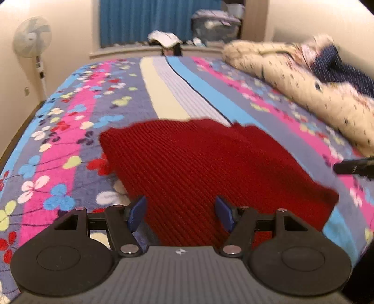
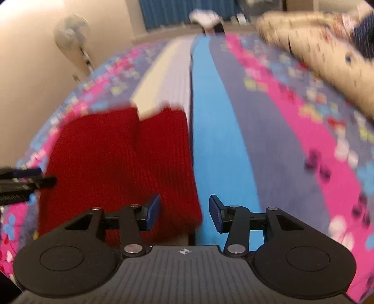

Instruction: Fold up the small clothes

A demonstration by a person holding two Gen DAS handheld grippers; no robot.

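Note:
A red ribbed knit garment [image 1: 198, 163] lies flat on the flowered bedspread [image 1: 70, 140]. It also shows in the right wrist view [image 2: 116, 159], blurred. My left gripper [image 1: 180, 210] is open and empty, just above the garment's near edge. My right gripper [image 2: 184, 211] is open and empty, over the garment's near right corner and the blue stripe [image 2: 217, 152]. The right gripper's tip [image 1: 350, 166] shows at the right edge of the left wrist view. The left gripper's tip [image 2: 25, 180] shows at the left edge of the right wrist view.
A cream quilt [image 1: 303, 77] with dark clothes is heaped along the bed's right side. A standing fan [image 1: 32, 39] is by the left wall. Blue curtains [image 1: 152, 21] and a pile of clothes [image 1: 166, 38] lie beyond the bed's far end.

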